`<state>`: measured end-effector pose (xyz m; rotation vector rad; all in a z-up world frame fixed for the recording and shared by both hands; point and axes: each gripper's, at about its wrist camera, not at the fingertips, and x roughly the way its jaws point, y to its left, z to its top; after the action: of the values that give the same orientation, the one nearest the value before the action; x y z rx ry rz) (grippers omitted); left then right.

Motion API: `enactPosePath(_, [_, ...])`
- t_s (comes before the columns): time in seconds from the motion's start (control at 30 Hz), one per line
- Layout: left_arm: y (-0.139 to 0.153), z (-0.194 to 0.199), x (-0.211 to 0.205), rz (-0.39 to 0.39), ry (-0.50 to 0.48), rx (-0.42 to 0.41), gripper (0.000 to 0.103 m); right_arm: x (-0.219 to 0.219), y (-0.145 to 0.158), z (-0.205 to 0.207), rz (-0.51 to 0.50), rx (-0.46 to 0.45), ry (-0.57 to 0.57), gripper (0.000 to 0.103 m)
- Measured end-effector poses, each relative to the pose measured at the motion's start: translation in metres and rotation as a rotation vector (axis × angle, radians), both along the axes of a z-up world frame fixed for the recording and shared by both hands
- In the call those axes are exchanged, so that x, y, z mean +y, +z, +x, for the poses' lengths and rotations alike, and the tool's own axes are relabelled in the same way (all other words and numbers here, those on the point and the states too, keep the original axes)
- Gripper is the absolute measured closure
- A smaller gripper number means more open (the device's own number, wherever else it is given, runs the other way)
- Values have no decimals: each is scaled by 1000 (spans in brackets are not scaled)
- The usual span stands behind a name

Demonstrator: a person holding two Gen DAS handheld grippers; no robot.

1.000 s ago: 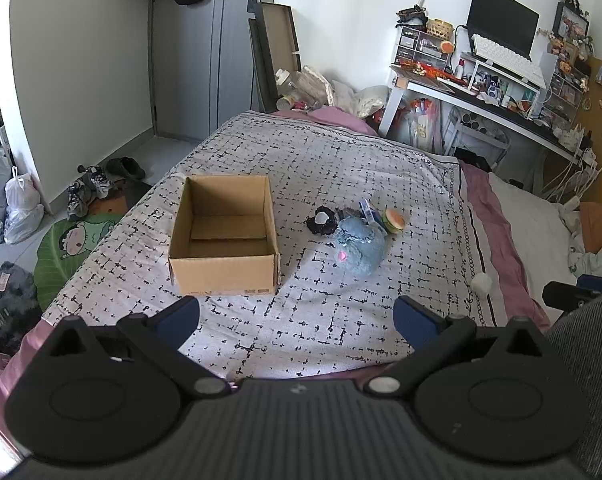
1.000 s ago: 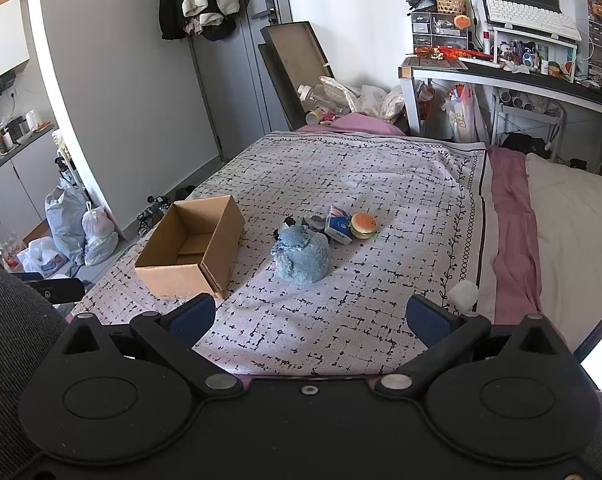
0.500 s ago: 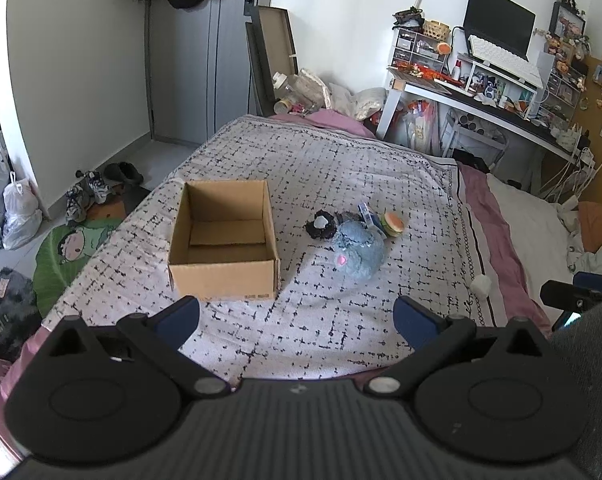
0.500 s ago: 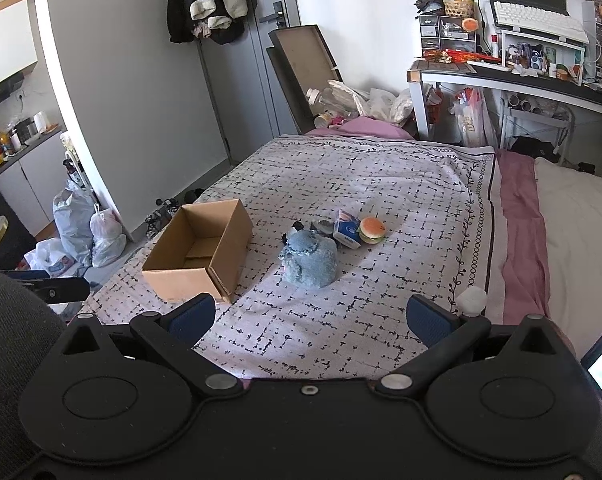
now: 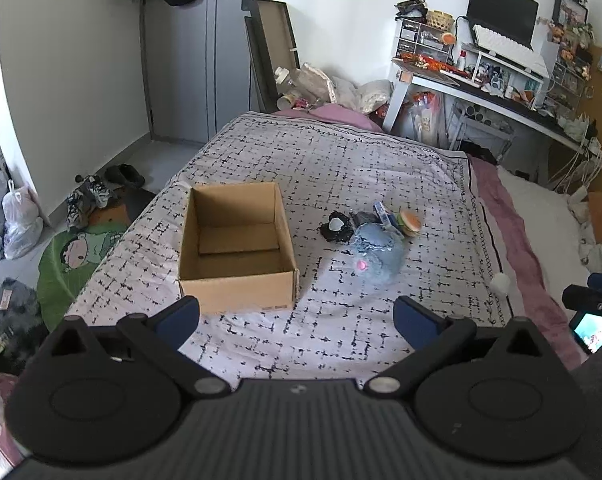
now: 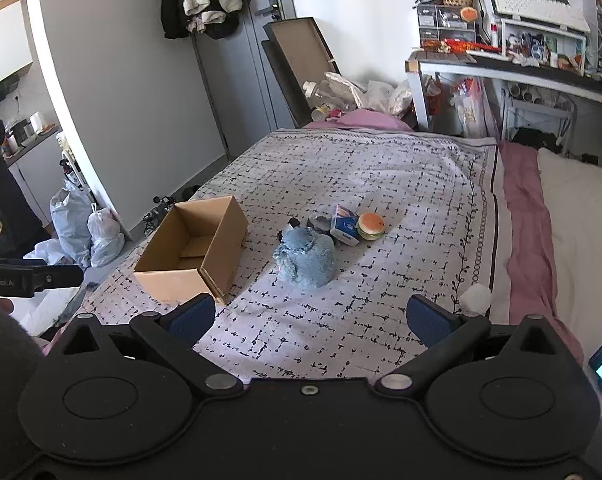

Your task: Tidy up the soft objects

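Both grippers hover over the near edge of the bed [image 5: 341, 168], fingers spread wide with nothing between them: the left gripper [image 5: 297, 318] and the right gripper [image 6: 307, 316]. An open cardboard box [image 5: 237, 244] sits on the patterned cover. At 3 o'clock from it lies a cluster of soft toys: a blue plush [image 5: 375, 254], a black toy [image 5: 335, 230] and a burger toy [image 5: 410, 222], touching or nearly so.

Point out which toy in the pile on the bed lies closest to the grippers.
The fuzzy blue plush, the biggest of the cluster. It sits at the front, with the burger toy, the small carton and the black plush all behind it.
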<state>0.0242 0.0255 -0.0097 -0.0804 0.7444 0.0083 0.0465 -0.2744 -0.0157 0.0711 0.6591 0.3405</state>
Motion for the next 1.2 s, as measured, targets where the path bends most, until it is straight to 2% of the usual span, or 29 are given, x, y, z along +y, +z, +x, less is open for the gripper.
enactPosePath(0.13, [-3,10,5,-7,-9,13,1,-5,-5,9,19,27,-12,0])
enactPosePath(0.17, [-5,14,5,-9,-11,17,1,-7,-9,13,30,63,-15,0])
enactPosePath(0.53, [-17,55,-1,-12,-49,22,1,-31,-34,47,105,138,-98,0])
enactPosePath(0.7, [-25,78,-9,0,-86,32,1,-43,-45,62,92,155,-146,1])
enactPosePath(1.2, [-55,150,-33,15,-178,63,3,-75,-83,111,75,262,-320,20])
